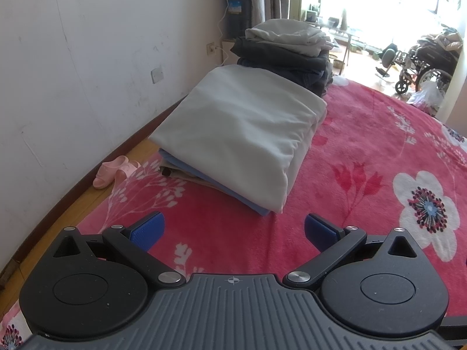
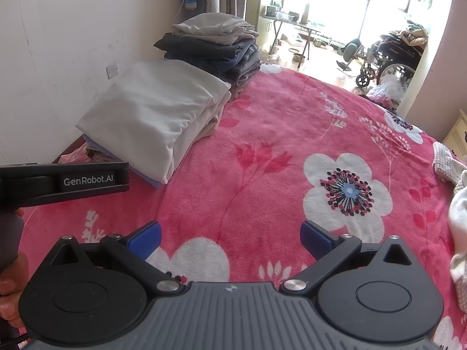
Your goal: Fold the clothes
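in the left wrist view, the left gripper point(image 1: 233, 229) is being held low over the pink floral blanket point(image 1: 364, 145), its jaws spread wide with nothing between them, probably because no garment is being worked just now. just ahead, a folded pale grey garment point(image 1: 242, 134) is lying flat on a blue layer, its edges neat and its top smooth, likely placed near the wall to leave the blanket free. beyond it a taller stack of dark and grey clothes point(image 1: 286, 52) is being kept

in the right wrist view, the right gripper point(image 2: 230, 234) is likewise being held wide open and empty above the blanket. at the far right edge, crumpled white fabric point(image 2: 459, 218) is lying unfolded, probably the piece to be fetched next
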